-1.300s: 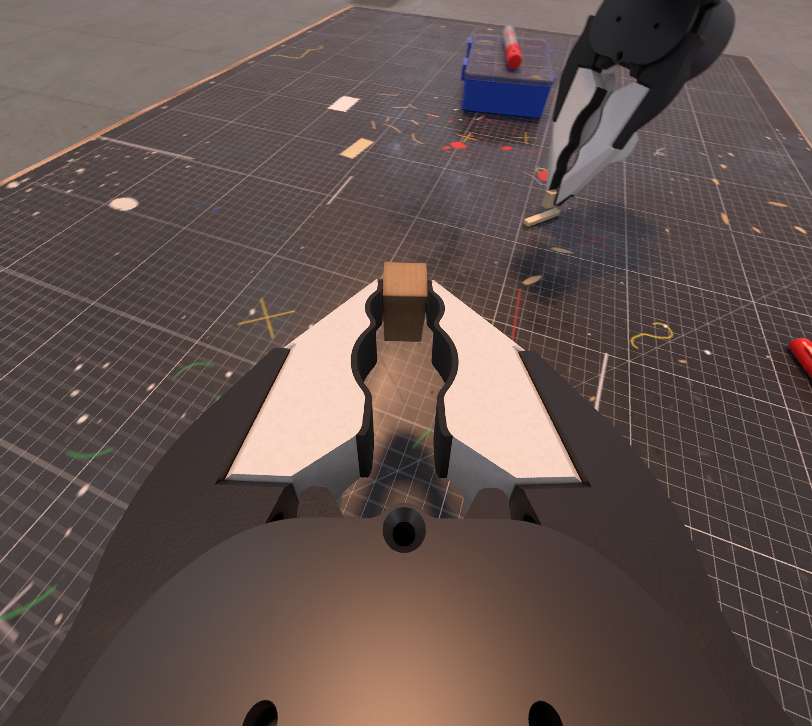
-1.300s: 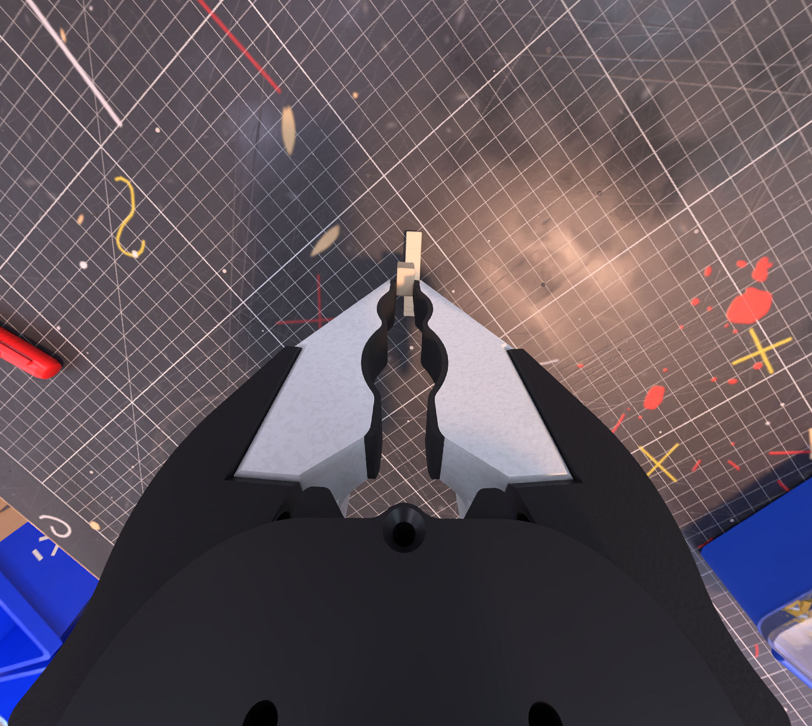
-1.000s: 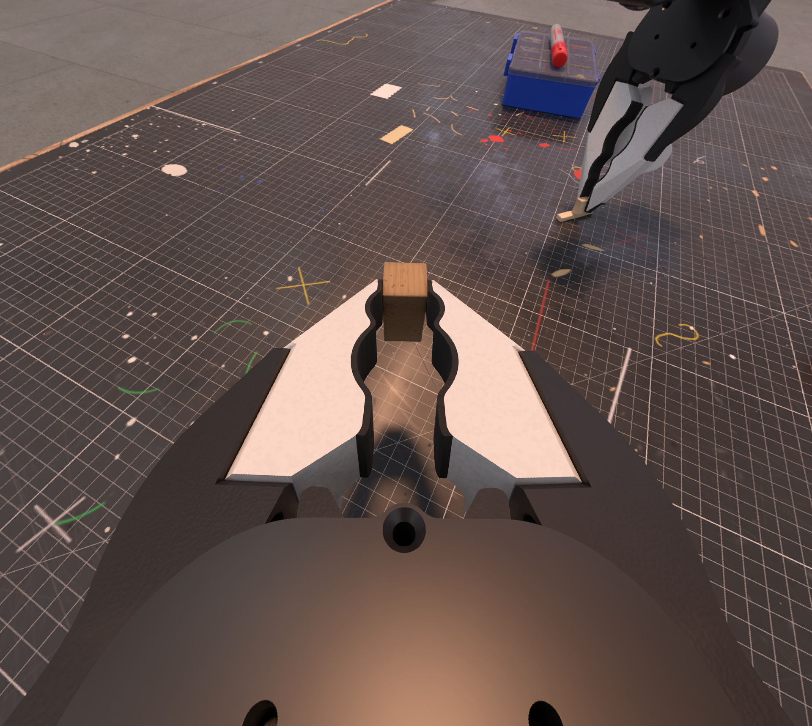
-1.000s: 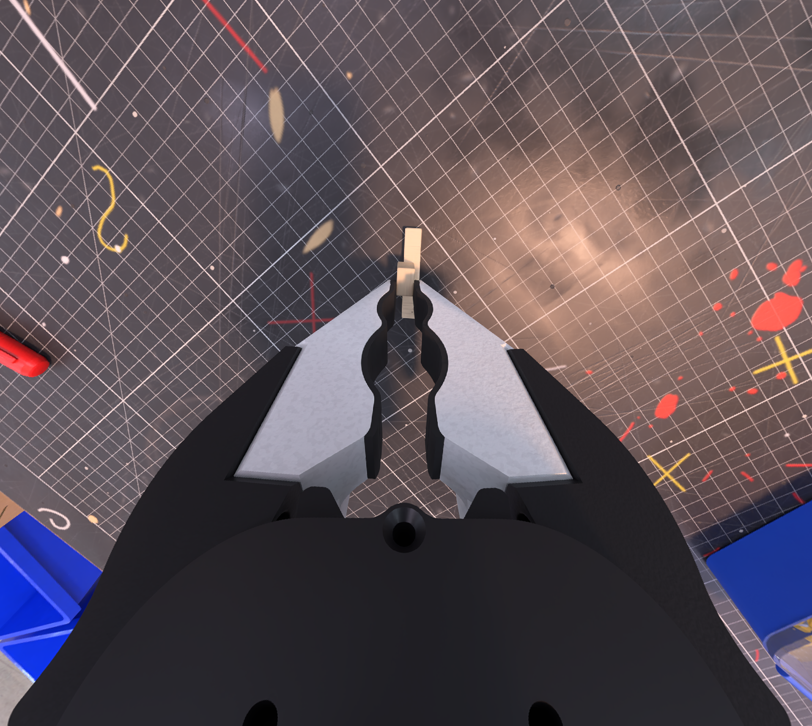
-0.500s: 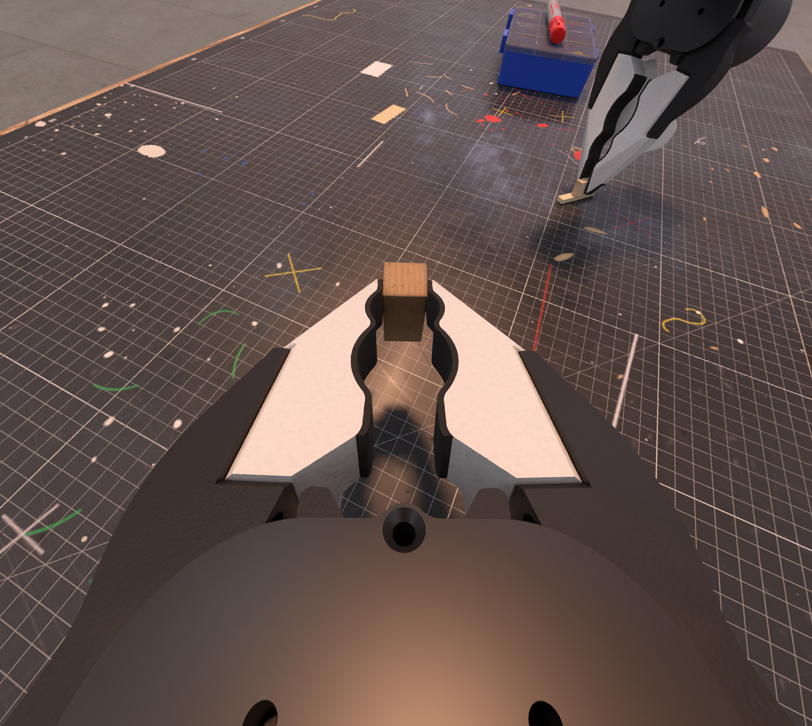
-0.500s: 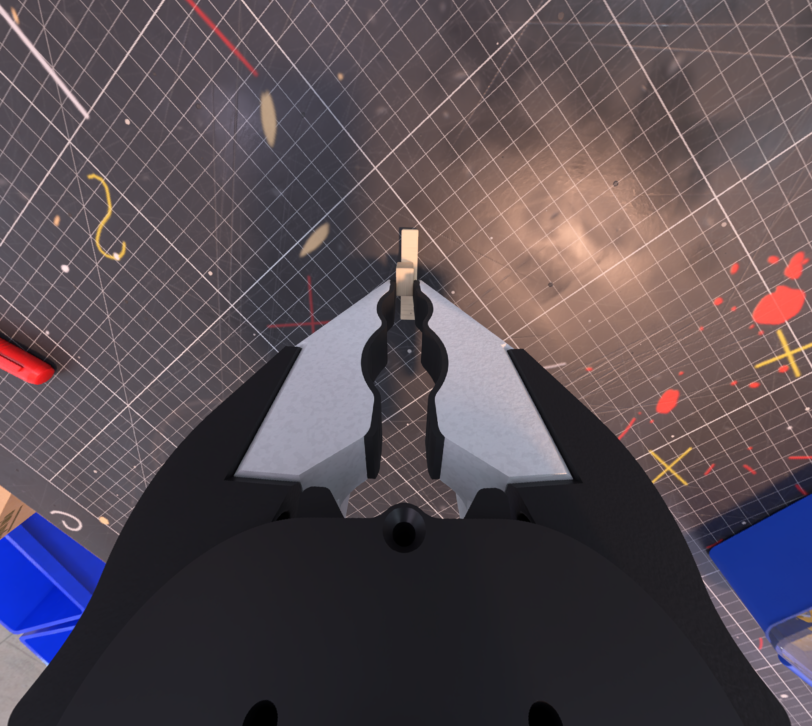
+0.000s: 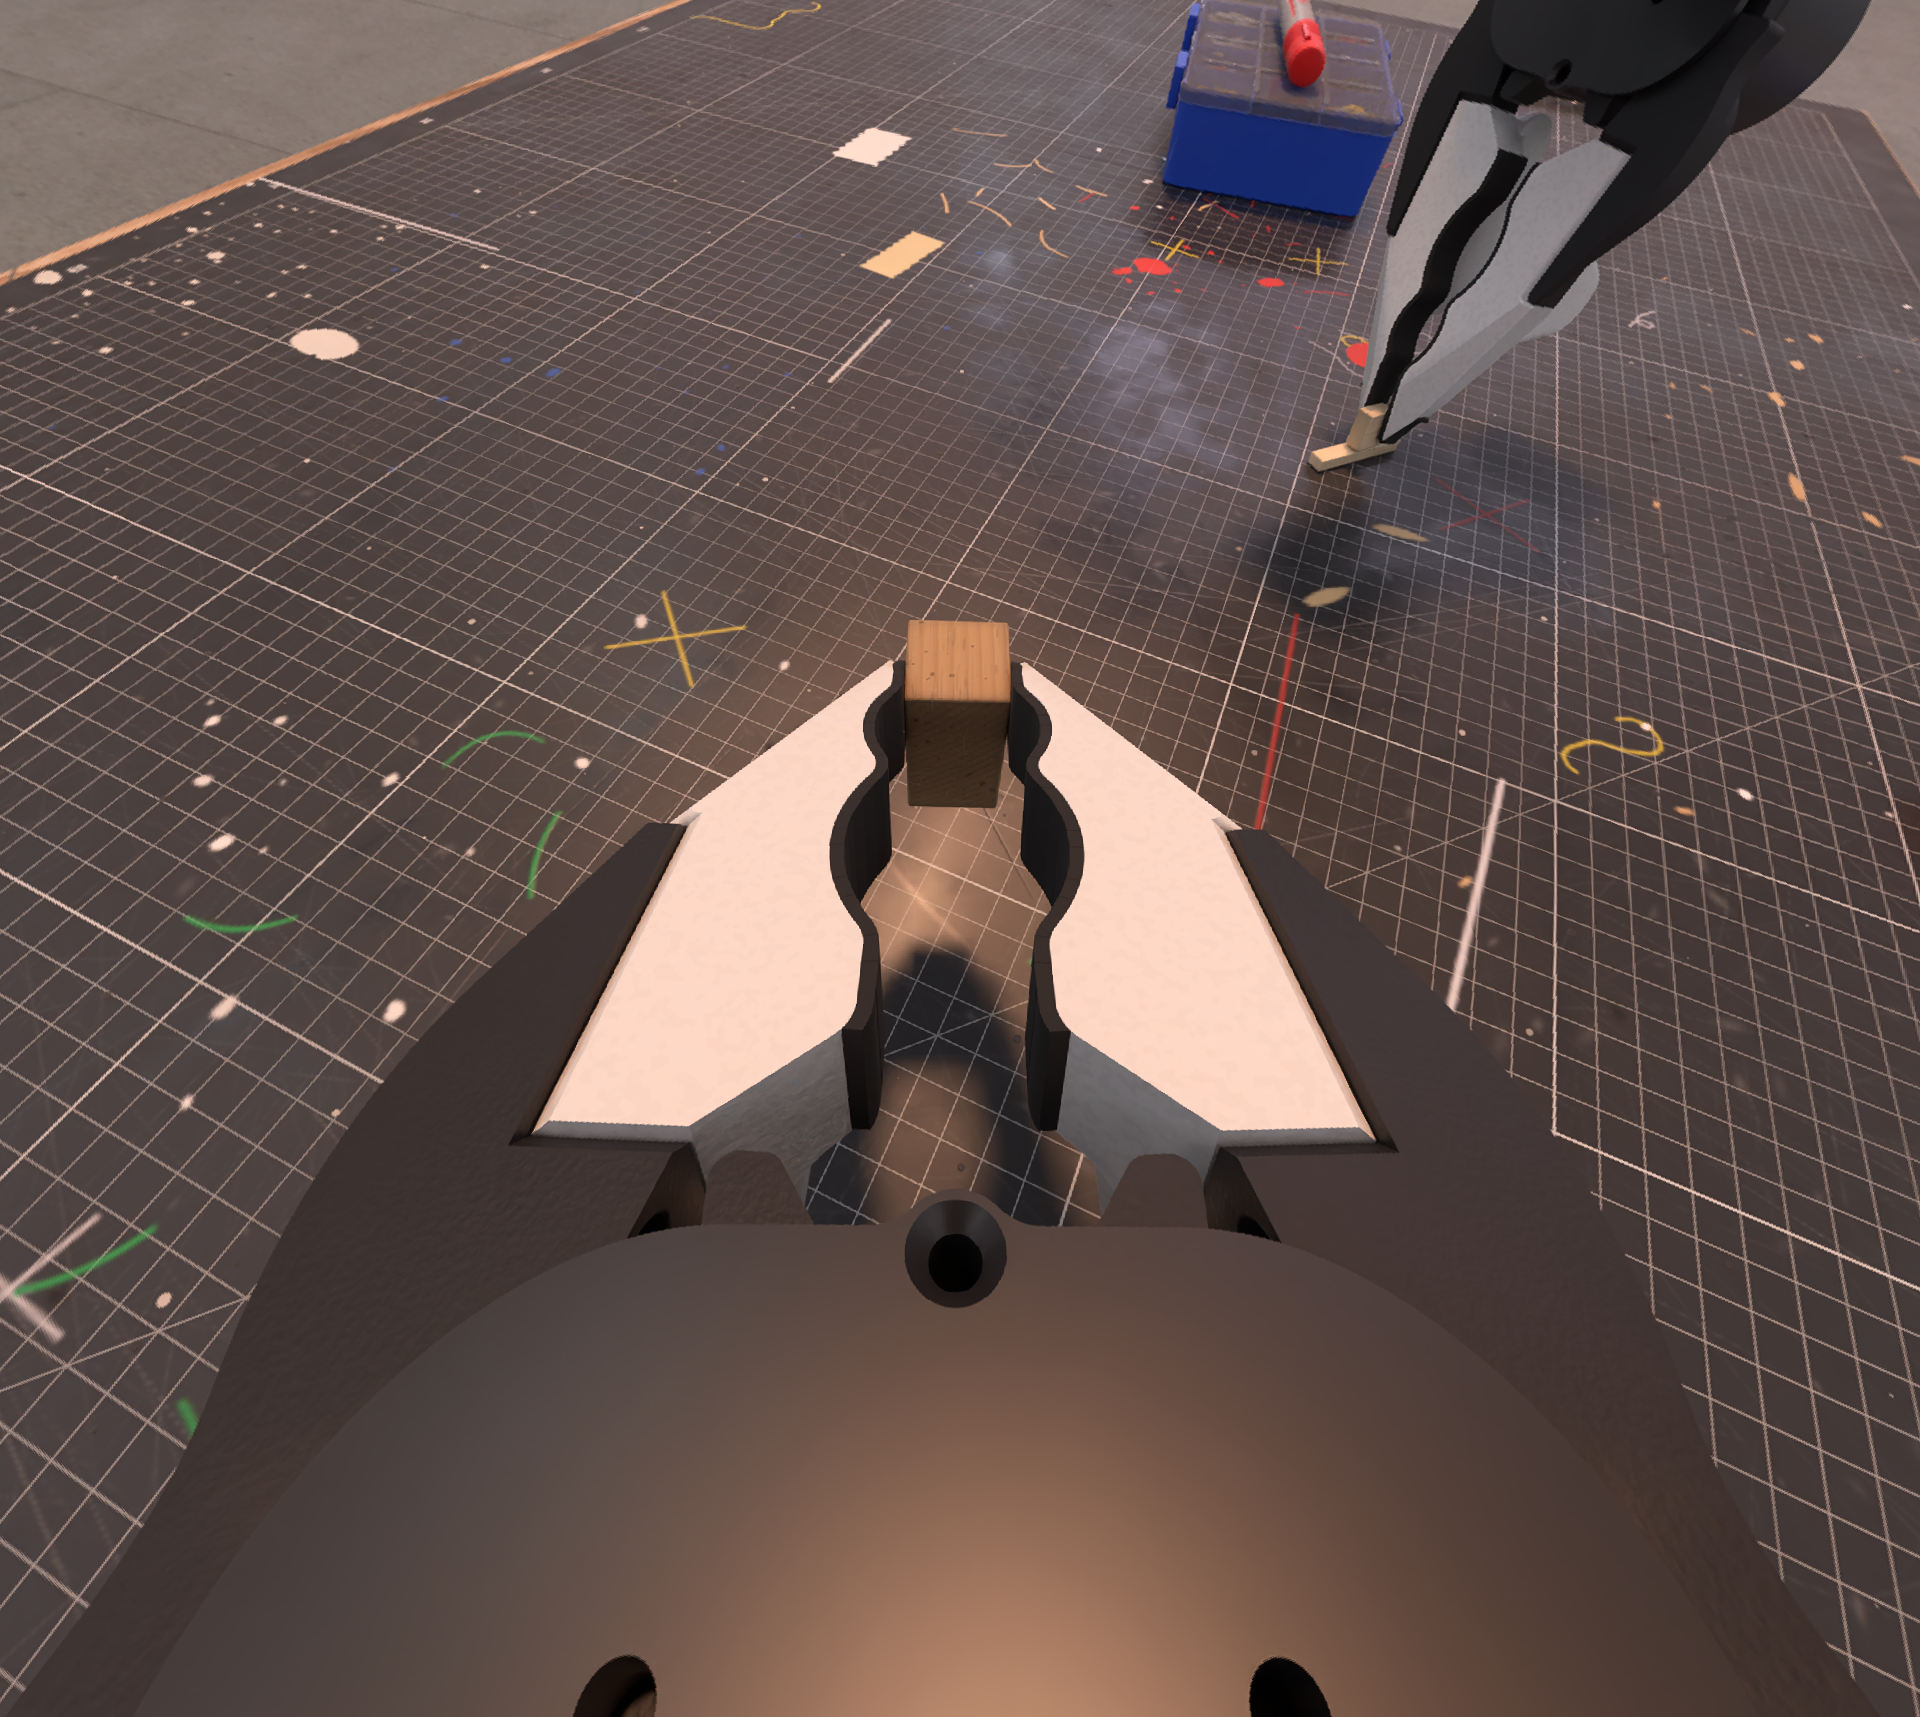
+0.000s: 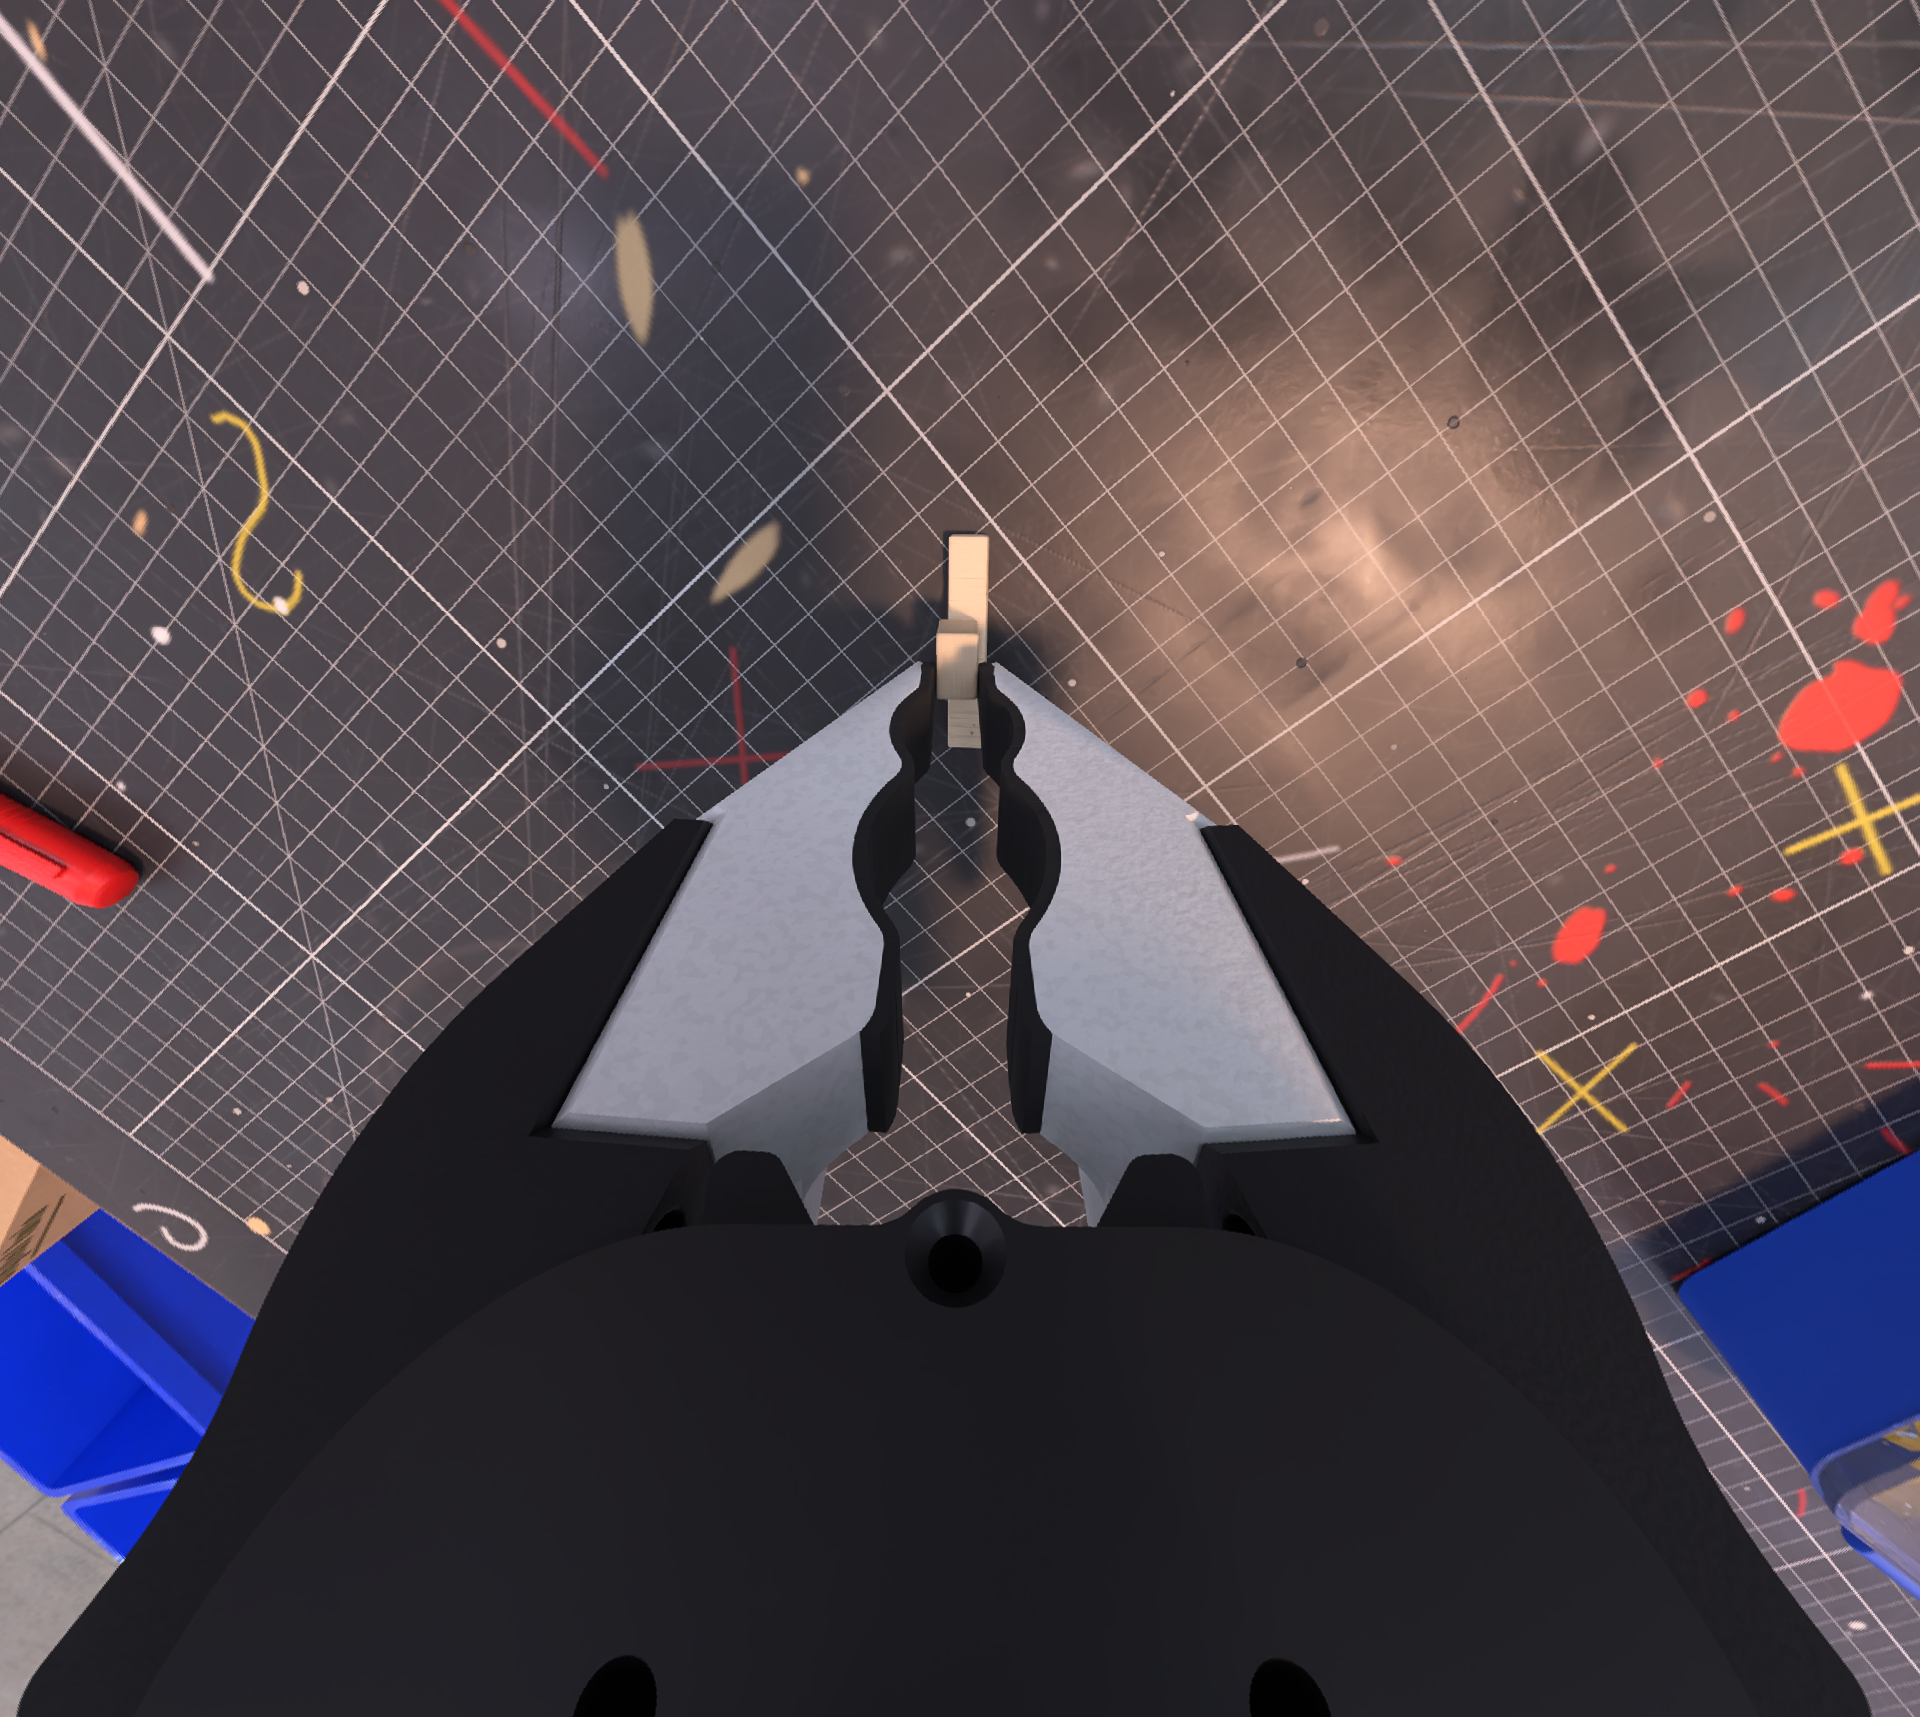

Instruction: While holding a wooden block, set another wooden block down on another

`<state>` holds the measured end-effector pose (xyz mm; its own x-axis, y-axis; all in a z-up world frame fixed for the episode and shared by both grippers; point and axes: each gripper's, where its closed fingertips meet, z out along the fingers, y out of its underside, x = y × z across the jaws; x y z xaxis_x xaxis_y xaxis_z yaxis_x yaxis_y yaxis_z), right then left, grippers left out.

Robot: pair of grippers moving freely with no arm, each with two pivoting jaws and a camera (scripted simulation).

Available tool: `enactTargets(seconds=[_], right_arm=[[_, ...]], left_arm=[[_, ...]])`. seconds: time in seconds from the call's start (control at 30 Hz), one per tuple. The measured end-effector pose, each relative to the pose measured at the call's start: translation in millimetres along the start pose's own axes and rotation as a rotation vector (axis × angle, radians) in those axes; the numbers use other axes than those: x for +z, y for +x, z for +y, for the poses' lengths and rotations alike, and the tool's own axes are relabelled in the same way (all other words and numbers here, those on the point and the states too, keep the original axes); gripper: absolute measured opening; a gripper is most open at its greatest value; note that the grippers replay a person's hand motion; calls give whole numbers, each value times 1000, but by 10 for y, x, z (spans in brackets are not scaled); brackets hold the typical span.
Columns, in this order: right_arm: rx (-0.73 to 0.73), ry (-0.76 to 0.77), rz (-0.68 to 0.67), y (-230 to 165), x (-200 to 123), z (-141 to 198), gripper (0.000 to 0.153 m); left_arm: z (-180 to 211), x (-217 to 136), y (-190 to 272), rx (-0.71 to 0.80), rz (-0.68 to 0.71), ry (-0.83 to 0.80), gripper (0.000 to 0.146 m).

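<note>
The jaws of the left gripper [image 7: 957,680] are clenched on a brown wooden block [image 7: 956,711], which is gripped at the fingertips and carried clear of the worktop [image 7: 520,472]. The block is held upright, its top face level with the tips.

The jaws of the right gripper [image 8: 957,680] are closed on a small pale wooden block [image 8: 956,665], pinched at the very tips. This pale block is seen lying on top of a flat pale wooden strip [image 8: 967,571], which rests on the worktop and extends forward beyond the tips. In the left wrist view the same right gripper [image 7: 1387,420] is seen pointing steeply down, with the small pale wooden block [image 7: 1369,424] touching the flat pale wooden strip [image 7: 1345,452] beneath it.

Farther out, a blue lidded box [image 7: 1278,129] is set on the gridded worktop behind the right gripper, and a red marker [image 7: 1299,41] is laid across its lid. A red object [image 8: 62,857] is seen lying on the worktop at the left edge of the right wrist view, well apart from the stacked pieces. Paint splashes and chalk marks are scattered over the dark mat.
</note>
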<state>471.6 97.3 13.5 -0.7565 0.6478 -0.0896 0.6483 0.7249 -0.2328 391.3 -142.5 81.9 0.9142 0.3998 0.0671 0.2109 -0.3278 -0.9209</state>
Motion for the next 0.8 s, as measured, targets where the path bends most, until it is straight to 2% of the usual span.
enactTargets(seconds=[0.3, 0.53, 0.8], right_arm=[[10, 24, 7, -8, -79, -2, 11], [34, 140, 12, -37, -235, -52, 12], [49, 171, -2, -88, -201, 65, 14]], left_arm=[[20, 24, 13, 2, 9, -7, 18], [27, 42, 27, -2, 18, -5, 18], [26, 99, 84, -2, 44, 0, 18]])
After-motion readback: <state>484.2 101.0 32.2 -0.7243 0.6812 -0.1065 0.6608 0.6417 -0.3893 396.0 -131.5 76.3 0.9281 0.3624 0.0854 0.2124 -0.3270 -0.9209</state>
